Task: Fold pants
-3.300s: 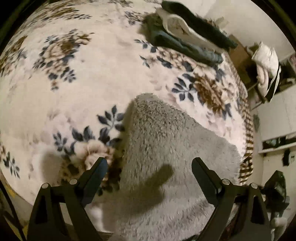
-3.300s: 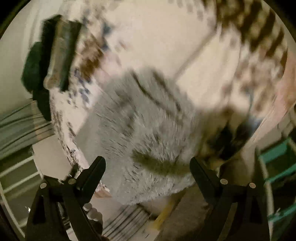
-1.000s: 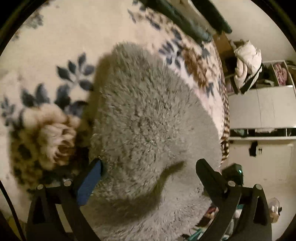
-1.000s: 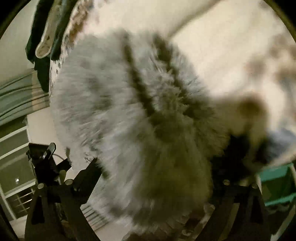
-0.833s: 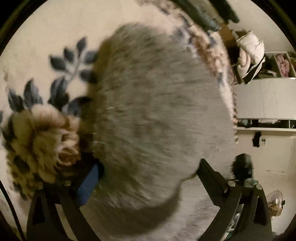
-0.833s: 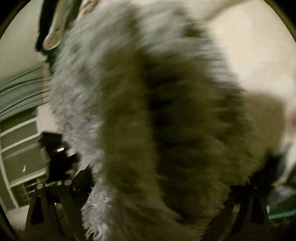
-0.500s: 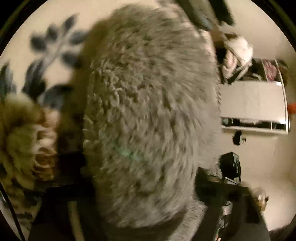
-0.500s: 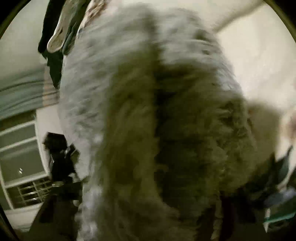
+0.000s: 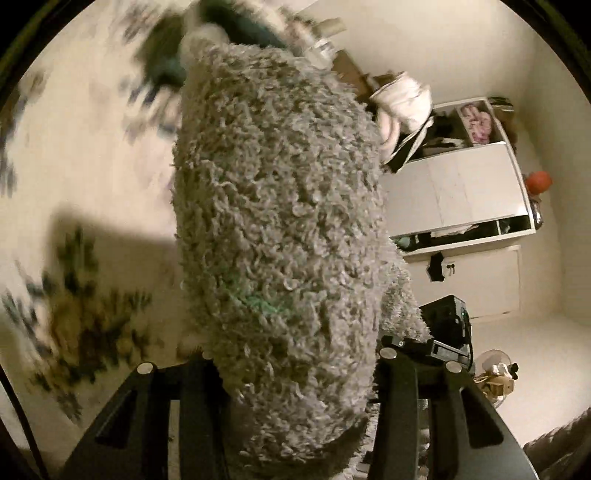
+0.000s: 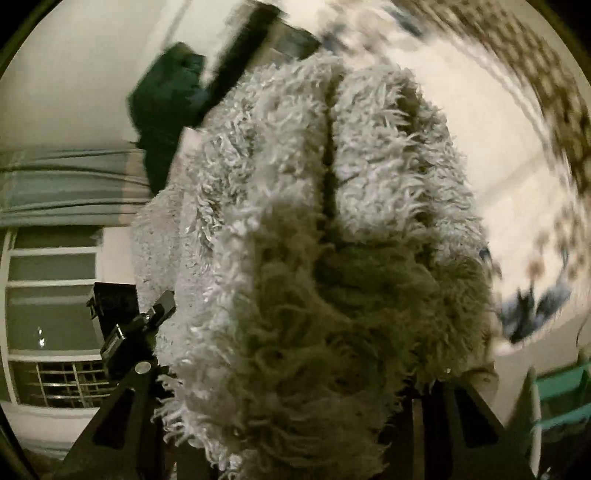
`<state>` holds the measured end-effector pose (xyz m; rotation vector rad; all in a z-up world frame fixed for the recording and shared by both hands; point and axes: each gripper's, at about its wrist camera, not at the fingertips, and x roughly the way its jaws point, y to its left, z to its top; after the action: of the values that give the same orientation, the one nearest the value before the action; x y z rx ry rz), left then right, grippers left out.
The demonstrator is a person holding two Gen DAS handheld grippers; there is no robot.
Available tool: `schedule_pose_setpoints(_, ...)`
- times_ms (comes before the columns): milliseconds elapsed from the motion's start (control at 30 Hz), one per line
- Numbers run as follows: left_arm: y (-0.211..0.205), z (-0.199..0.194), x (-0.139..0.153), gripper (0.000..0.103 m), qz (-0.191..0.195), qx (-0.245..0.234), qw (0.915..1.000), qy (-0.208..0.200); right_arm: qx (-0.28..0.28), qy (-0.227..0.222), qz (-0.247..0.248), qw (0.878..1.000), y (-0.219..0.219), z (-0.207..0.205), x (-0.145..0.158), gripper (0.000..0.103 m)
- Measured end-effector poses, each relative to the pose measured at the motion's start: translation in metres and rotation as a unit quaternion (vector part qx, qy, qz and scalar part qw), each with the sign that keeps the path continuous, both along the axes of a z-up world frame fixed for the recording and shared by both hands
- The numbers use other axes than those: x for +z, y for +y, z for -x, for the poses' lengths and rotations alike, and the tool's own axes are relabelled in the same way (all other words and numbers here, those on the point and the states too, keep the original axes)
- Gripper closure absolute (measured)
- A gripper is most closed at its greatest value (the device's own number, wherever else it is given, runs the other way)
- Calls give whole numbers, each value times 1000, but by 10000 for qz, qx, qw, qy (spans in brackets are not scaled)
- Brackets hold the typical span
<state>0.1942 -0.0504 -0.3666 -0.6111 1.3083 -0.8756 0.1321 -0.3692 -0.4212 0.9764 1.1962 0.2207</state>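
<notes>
The fluffy grey pants [image 9: 280, 229] fill the middle of the left wrist view, bunched thick between the jaws of my left gripper [image 9: 295, 373], which is shut on them and holds them lifted off the bed. In the right wrist view the same grey pants [image 10: 325, 258] fill the centre, with a dark fold line running down the pile. My right gripper [image 10: 295, 391] is shut on them; its fingertips are buried in the fleece. The pants hang above the floral blanket [image 9: 92, 155].
A stack of dark folded clothes [image 9: 221, 33] lies at the far end of the bed, also in the right wrist view [image 10: 173, 96]. A white cabinet [image 9: 461, 199] and a black tripod device [image 9: 447, 325] stand beyond the bed edge. A window [image 10: 48, 295] is at left.
Both grippers came down onto the grey pants, closed on them and lifted them off the blanket. The bed now lies farther below and the room shows past the fabric.
</notes>
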Motion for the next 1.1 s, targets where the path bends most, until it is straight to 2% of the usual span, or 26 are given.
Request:
schedule_pose_setpoints(100, -15, -44, 41, 63, 14, 154, 9996, -217, 46, -342, 26, 9994, -7, -42, 47, 60)
schedule_pose_setpoints(200, -34, -101, 77, 63, -34, 295, 9987, -417, 140, -633, 99, 9978, -18, -109, 86, 60)
schedule_pose_setpoints(300, -52, -177, 97, 63, -71, 468, 9975, -524, 234, -861, 126, 9959, -35, -189, 115, 60)
schedule_pose_setpoints(400, -69, -253, 106, 63, -69, 676, 9963, -526, 280, -962, 105, 9949, -51, -275, 126, 60)
schedule_pose_setpoints(500, -91, -331, 96, 61, -92, 812, 9955, -480, 376, -982, 173, 9943, -65, -362, 124, 60)
schedule_pose_setpoints(567, -100, -374, 78, 51, -302, 826, 9954, -388, 414, -871, 243, 9950, -70, -415, 110, 58)
schedule_pose_setpoints(600, -105, -390, 64, 45, -502, 810, 9950, -282, 411, -773, 335, 9956, -71, -437, 100, 55)
schedule_pose_setpoints(633, -110, -414, 40, 40, -857, 820, 9929, -56, 428, -638, 414, 9962, -68, -466, 90, 45)
schedule_pose_setpoints(667, -91, -432, 22, 40, -1170, 821, 9897, 97, 489, -305, 536, 9969, -70, -491, 65, 37)
schedule_pose_setpoints(700, -92, -443, 1, 40, -1543, 785, 9846, 248, 529, 39, 666, 9964, -70, -510, 45, 33)
schedule_pose_setpoints(767, -89, -448, -31, 40, -2187, 749, 9721, 404, 600, 599, 840, 9929, -73, -529, 10, 31)
schedule_pose_setpoints(800, -82, -443, -38, 40, -2163, 818, 9720, 427, 581, 667, 800, 9929, -75, -532, -1, 29)
schedule_pose_setpoints(833, -73, -433, -39, 40, -1938, 921, 9757, 443, 578, 661, 662, 9939, -76, -532, -6, 25)
schedule_pose_setpoints(933, -61, -413, -24, 39, -1498, 1301, 9793, 409, 674, 480, 698, 9941, -73, -528, 2, 24)
schedule_pose_setpoints(1033, -64, -399, -4, 36, -1486, 1523, 9768, 250, 690, 493, 863, 9927, -73, -505, -2, 24)
schedule_pose_setpoints(1100, -75, -391, 4, 36, -1754, 1453, 9737, 44, 606, 481, 1155, 9903, -70, -492, 11, 20)
